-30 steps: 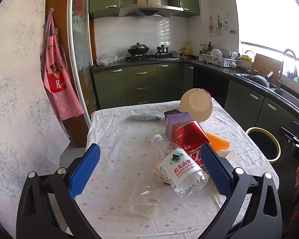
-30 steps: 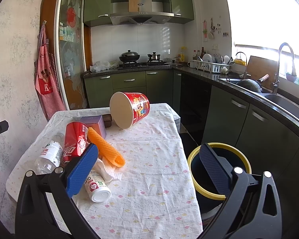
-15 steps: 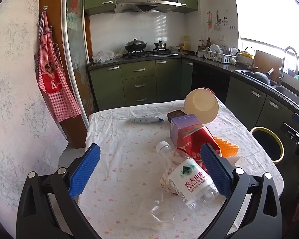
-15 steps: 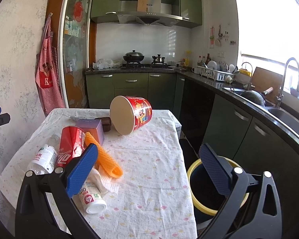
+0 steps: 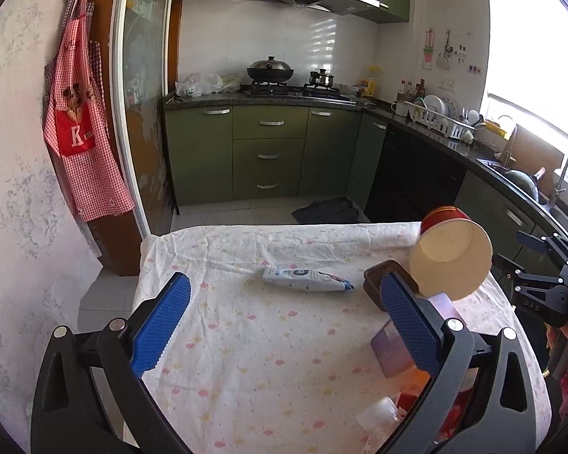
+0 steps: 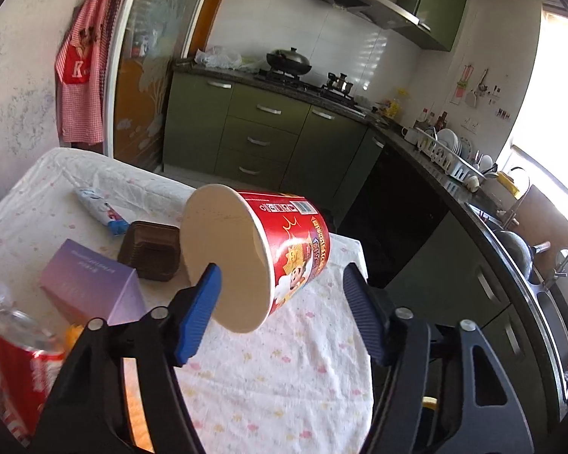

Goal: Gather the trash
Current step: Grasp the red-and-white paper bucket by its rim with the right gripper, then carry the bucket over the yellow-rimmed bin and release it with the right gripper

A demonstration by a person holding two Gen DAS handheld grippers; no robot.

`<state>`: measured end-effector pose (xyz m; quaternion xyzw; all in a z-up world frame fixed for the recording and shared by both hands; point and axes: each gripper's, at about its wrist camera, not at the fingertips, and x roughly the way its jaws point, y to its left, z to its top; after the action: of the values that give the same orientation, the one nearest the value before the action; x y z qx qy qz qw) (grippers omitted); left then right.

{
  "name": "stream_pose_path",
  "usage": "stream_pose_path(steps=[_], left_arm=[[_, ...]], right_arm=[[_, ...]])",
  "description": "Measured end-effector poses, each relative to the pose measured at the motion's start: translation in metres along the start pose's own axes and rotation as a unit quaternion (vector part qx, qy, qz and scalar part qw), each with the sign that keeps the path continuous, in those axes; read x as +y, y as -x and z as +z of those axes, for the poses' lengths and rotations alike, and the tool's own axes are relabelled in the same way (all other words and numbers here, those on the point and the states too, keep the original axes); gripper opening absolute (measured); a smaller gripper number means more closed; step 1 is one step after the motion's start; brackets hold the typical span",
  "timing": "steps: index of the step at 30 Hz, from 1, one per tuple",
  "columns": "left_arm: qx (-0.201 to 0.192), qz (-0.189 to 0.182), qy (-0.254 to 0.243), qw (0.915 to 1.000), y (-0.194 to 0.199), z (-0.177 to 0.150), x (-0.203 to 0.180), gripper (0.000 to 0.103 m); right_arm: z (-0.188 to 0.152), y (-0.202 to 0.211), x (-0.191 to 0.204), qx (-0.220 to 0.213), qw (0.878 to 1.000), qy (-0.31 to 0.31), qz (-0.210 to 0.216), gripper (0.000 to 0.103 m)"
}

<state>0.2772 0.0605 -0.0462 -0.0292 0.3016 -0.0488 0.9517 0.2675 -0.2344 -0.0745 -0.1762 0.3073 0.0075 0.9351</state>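
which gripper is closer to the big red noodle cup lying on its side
Right. The right gripper has the noodle cup between its closing jaws, pads not visibly pressing it. The left gripper is open over bare tablecloth, the cup off to its right.

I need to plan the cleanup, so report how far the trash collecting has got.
Done: nothing that shows. In hand: the right gripper is closing around the noodle cup, its fingers not yet pressing it. Left: the tube, brown tray, purple box and can lie on the table; the left gripper is open, empty.

Green cabinets line a sunlit kitchen; the window looks overexposed.
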Motion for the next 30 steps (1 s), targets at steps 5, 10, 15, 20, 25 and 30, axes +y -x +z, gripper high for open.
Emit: stream_pose_path(steps=[5,10,15,20,25,30], left_arm=[[0.008,-0.008,0.043,0.999,-0.036,-0.012,0.026,0.099],[0.022,-0.02,0.056,0.998,-0.055,-0.027,0.033,0.099],[0.019,-0.021,0.042,0.9987,-0.056,-0.036,0.03,0.099],[0.013,-0.024,0.037,0.9989,-0.051,-0.04,0.028,0.099],[0.017,-0.043,0.049,0.9977,-0.048,-0.041,0.031,0.099],[0.013,-0.043,0.036,0.9983,-0.046,-0.044,0.024,0.099]], right_arm=[[0.007,-0.042,0.008,0.005,0.998,0.013,-0.057,0.058],[0.014,-0.063,0.009,0.015,0.994,0.031,-0.104,0.011],[0.034,-0.067,-0.018,0.041,0.997,-0.014,-0.059,0.003],[0.042,-0.041,-0.089,0.099,0.984,-0.132,0.073,0.003],[0.009,0.015,-0.178,0.154,0.956,-0.228,0.099,0.003],[-0.064,0.043,-0.258,0.244,0.917,-0.311,0.057,0.004]])
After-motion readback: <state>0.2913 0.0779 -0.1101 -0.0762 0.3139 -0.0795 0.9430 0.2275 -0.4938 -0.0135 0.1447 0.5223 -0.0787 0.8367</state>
